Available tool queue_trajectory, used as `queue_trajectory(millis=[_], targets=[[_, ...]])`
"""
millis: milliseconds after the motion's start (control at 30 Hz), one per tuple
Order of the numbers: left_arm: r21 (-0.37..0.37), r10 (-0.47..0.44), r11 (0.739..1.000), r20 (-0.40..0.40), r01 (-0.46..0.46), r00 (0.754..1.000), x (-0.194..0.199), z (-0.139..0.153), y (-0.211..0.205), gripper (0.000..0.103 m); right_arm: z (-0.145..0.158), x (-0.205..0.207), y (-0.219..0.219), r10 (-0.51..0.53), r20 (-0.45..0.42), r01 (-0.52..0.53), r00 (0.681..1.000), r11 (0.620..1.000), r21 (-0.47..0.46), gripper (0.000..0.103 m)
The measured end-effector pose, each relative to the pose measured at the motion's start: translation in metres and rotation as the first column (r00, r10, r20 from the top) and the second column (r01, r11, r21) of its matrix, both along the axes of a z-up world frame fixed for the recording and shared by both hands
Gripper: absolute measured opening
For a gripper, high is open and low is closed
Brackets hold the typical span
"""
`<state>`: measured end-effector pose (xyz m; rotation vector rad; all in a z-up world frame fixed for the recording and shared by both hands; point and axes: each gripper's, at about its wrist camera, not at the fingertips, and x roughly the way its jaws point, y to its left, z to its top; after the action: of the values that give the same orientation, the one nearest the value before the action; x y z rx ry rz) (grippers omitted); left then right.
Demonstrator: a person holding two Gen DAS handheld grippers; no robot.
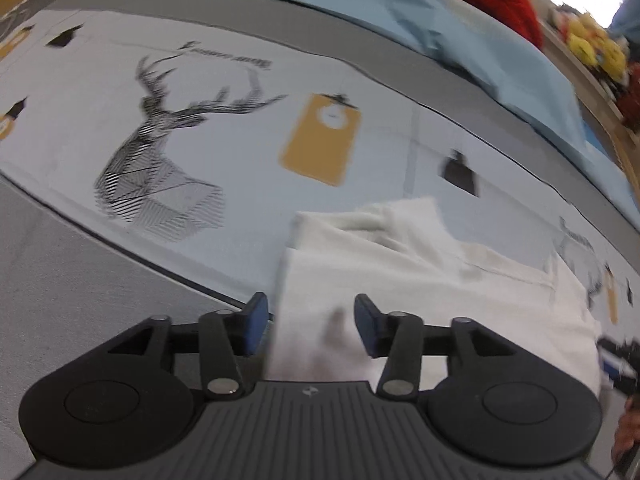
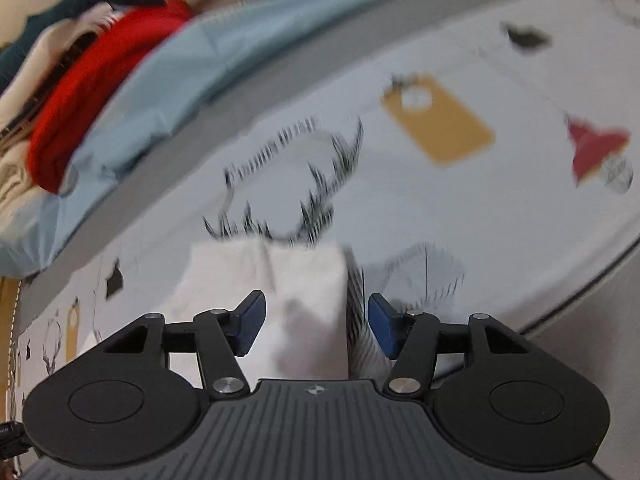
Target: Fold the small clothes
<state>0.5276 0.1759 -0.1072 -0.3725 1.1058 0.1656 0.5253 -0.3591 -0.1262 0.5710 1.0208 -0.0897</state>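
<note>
The white garment [image 1: 420,272] is lying low in both frames, straddled at opposite ends by the spread left gripper [image 1: 311,322] and spread right gripper [image 2: 316,322].

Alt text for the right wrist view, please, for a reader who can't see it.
The right gripper hangs with jaws open over the edge of a folded white cloth lying on a deer-print sheet. Behind, a light blue cloth and a red garment are piled, blurred.
</note>
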Motion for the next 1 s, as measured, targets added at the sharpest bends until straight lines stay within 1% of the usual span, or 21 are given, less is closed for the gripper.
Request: queue_trajectory(millis=[67, 133, 167, 200, 233, 300, 333, 400, 433, 467, 533, 567, 633, 667, 700, 767, 800, 833, 900, 967, 1000], targets=[[-0.040, 0.028, 0.999, 0.001, -0.027, 1.000, 0.002, -0.010, 0.012, 0.057, -0.011, 0.000, 0.003, -0.022, -0.022, 0.022, 1.000, 1.000, -0.004, 0.059], [-0.090, 0.036, 0.995, 0.022, -0.034, 0.999, 0.006, -0.021, 0.021, 0.058, -0.011, 0.000, 0.007, -0.018, 0.011, 0.019, 1.000, 1.000, -0.020, 0.057], [-0.104, 0.038, 0.994, 0.031, -0.035, 0.999, 0.009, -0.026, 0.023, 0.058, -0.011, 0.001, 0.009, -0.015, 0.021, 0.016, 1.000, 0.999, -0.032, 0.054], [-0.117, 0.042, 0.992, 0.041, -0.037, 0.998, 0.012, -0.030, 0.024, 0.058, -0.011, 0.001, 0.011, -0.016, 0.035, 0.018, 0.999, 0.999, -0.040, 0.040], [-0.132, 0.042, 0.991, 0.059, -0.034, 0.997, 0.015, -0.033, 0.025, 0.058, -0.012, 0.002, 0.013, -0.013, 0.046, 0.015, 0.999, 0.999, -0.035, 0.022], [-0.159, 0.030, 0.987, 0.108, -0.013, 0.994, 0.020, -0.038, 0.022, 0.056, -0.019, 0.005, 0.013, -0.015, 0.047, 0.016, 0.999, 1.000, -0.025, 0.008], [-0.157, 0.012, 0.987, 0.124, 0.008, 0.992, 0.023, -0.041, 0.019, 0.051, -0.020, 0.005, 0.013, -0.017, 0.053, 0.019, 0.998, 0.999, -0.034, 0.005], [-0.127, -0.039, 0.990, 0.134, 0.056, 0.990, 0.029, -0.046, 0.009, 0.024, -0.020, 0.004, 0.011, -0.011, 0.071, 0.014, 0.997, 0.999, -0.034, 0.004], [-0.110, -0.061, 0.991, 0.141, 0.077, 0.988, 0.031, -0.048, 0.005, 0.016, -0.019, 0.004, 0.009, -0.013, 0.083, 0.016, 0.996, 0.999, -0.036, 0.004], [-0.093, -0.083, 0.991, 0.160, 0.098, 0.984, 0.034, -0.047, 0.001, 0.012, -0.017, 0.003, 0.007, -0.018, 0.098, 0.021, 0.995, 0.999, -0.038, 0.003], [-0.061, -0.116, 0.989, 0.221, 0.132, 0.968, 0.038, -0.033, -0.005, 0.010, -0.009, 0.002, 0.000, -0.046, 0.144, 0.053, 0.989, 0.998, -0.045, 0.003], [-0.034, -0.134, 0.988, 0.281, 0.149, 0.950, 0.038, -0.022, -0.011, 0.009, -0.002, 0.002, -0.003, -0.064, 0.172, 0.074, 0.983, 0.996, -0.049, 0.003], [0.040, -0.174, 0.984, 0.405, 0.172, 0.898, 0.038, 0.006, -0.025, 0.010, 0.016, 0.001, -0.007, -0.075, 0.257, 0.096, 0.964, 0.993, -0.068, 0.003], [0.071, -0.184, 0.983, 0.441, 0.170, 0.878, 0.038, 0.016, -0.031, 0.013, 0.026, 0.000, -0.007, -0.072, 0.304, 0.102, 0.950, 0.991, -0.084, 0.003], [0.093, -0.189, 0.982, 0.458, 0.164, 0.868, 0.039, 0.021, -0.037, 0.018, 0.035, -0.001, -0.008, -0.071, 0.349, 0.114, 0.934, 0.988, -0.105, 0.003], [0.138, -0.193, 0.980, 0.443, 0.146, 0.875, 0.042, 0.023, -0.048, 0.027, 0.045, -0.001, -0.010, -0.075, 0.390, 0.142, 0.918, 0.979, -0.144, 0.004], [0.143, -0.208, 0.976, 0.421, 0.162, 0.883, 0.043, 0.021, -0.054, 0.031, 0.046, 0.001, -0.012, -0.072, 0.380, 0.152, 0.922, 0.970, -0.187, 0.008], [0.136, -0.229, 0.972, 0.405, 0.190, 0.885, 0.042, 0.018, -0.058, 0.034, 0.043, 0.005, -0.013, -0.070, 0.344, 0.156, 0.936, 0.961, -0.228, 0.016], [0.146, -0.283, 0.958, 0.364, 0.246, 0.887, 0.041, 0.012, -0.068, 0.034, 0.035, 0.008, -0.023, -0.097, 0.269, 0.169, 0.958, 0.951, -0.258, 0.028], [0.186, -0.282, 0.955, 0.317, 0.232, 0.906, 0.040, 0.003, -0.070, 0.034, 0.031, 0.001, -0.035, -0.157, 0.255, 0.227, 0.954, 0.936, -0.270, 0.029], [0.176, -0.258, 0.961, 0.298, 0.213, 0.919, 0.040, -0.002, -0.065, 0.034, 0.031, -0.002, -0.039, -0.170, 0.249, 0.237, 0.953, 0.932, -0.273, 0.029]])
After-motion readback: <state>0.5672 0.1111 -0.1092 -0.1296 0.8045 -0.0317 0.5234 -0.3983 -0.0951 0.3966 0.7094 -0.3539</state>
